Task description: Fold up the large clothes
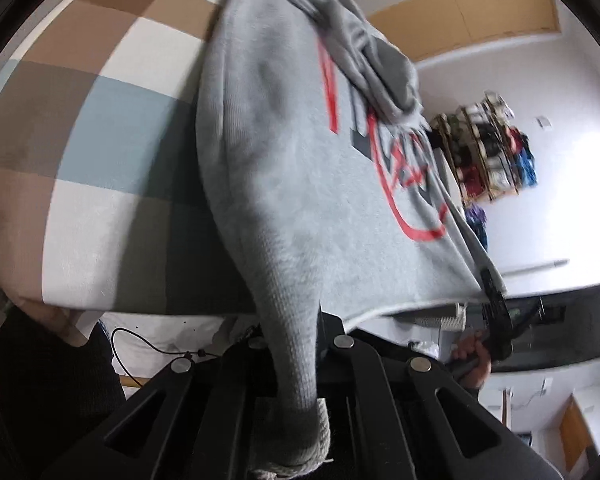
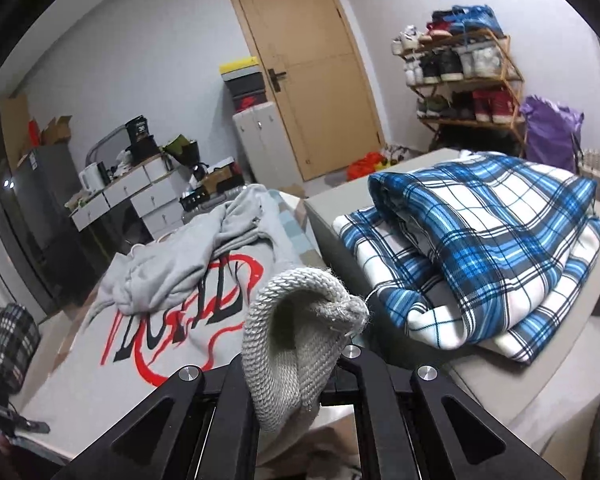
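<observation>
A grey sweatshirt with a red and black print lies stretched over a checked blanket, its sleeves and hood bunched at the far end. My left gripper is shut on one corner of the ribbed hem. In the left wrist view, the right gripper pinches the opposite hem corner, with a hand on its handle. In the right wrist view, my right gripper is shut on a bunched fold of the ribbed hem. The sweatshirt spreads away to its left.
A folded blue plaid garment rests on a grey surface right of the sweatshirt. Beyond are a wooden door, a shoe rack, white drawers and a dark fridge. A plaid sleeve shows at lower left.
</observation>
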A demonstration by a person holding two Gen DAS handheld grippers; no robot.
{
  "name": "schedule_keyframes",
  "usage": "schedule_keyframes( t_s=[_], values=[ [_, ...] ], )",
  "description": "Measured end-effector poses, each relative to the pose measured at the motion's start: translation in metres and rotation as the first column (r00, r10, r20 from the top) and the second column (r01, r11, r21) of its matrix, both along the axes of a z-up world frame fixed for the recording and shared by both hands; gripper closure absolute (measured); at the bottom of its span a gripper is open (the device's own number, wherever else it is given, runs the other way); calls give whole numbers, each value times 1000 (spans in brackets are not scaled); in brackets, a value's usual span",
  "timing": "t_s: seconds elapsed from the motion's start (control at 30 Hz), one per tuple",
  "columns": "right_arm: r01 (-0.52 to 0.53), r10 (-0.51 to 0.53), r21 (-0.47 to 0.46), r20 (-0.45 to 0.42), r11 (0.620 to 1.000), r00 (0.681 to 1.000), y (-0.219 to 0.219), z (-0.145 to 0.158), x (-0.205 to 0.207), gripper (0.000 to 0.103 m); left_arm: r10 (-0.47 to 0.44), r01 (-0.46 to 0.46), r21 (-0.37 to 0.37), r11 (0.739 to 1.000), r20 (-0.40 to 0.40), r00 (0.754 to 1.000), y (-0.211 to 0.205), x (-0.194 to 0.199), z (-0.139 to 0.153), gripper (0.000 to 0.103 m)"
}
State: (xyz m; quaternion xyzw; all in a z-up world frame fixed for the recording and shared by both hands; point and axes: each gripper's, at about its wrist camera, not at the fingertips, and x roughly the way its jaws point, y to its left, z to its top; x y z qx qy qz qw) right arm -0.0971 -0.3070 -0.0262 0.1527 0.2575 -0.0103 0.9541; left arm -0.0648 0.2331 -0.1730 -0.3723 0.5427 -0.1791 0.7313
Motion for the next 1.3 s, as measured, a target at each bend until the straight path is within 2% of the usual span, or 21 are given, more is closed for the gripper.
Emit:
schedule_keyframes(
  t_s=[0.07,0.1,0.13,0.2,0.27,0.3,0.33,0.37,0.4,0.5,0.6,0.7,0.83,1.0,1.13,1.3],
  values=[
    [-3,3,-1,4,1000,1000,0,4,1,99,8,-11,-47,999,-53,999,1,6,-12,100],
    [-9,9,-8,6,1000,1000,1,6,2,99,11,-17,-71,997,-80,997,2,10,-18,87],
    [-14,14,-18,7,1000,1000,3,7,2,99,19,-28,-93,995,-96,995,5,10,-22,82],
    [-26,27,-41,4,999,1000,7,8,4,99,31,-46,-187,981,-85,996,9,8,-24,57],
    [-34,34,-50,1,998,999,12,7,5,99,37,-50,-195,980,-70,997,8,12,-22,55],
    [-39,39,-50,0,998,999,13,7,7,99,22,-30,-167,985,-52,998,5,13,-19,56],
    [-40,40,-50,-1,998,999,14,6,7,99,-9,7,-106,994,-17,1000,-2,15,-14,60],
    [-43,43,-48,-2,998,999,15,6,9,99,-30,30,-52,998,-3,1000,-9,14,-10,92],
    [-48,48,-45,-2,998,999,16,5,10,99,-52,52,-9,999,-4,999,-14,15,-9,103],
    [-43,43,-39,0,998,999,14,4,10,99,-73,73,-13,997,-31,997,-18,13,-15,103],
    [-2,2,-43,9,999,1000,6,5,3,99,-63,63,7,998,10,998,-18,8,-6,103],
    [49,-50,-93,-3,994,999,1,1,-1,100,-52,52,-2,999,13,999,-12,2,-4,103],
    [43,-46,-86,-34,995,998,-4,-9,-7,100,-52,53,-21,998,39,998,-10,-8,0,103],
    [44,-46,-103,-17,994,999,-3,-8,-24,100,-78,79,-1,997,48,996,-15,-11,6,103],
    [54,-55,-144,2,988,999,-10,-5,-32,100,-99,101,-36,994,38,994,-17,-17,1,103],
    [51,-53,-129,-8,990,999,-22,-3,-54,100,-116,121,-70,990,73,991,-11,-38,10,103]
  ],
)
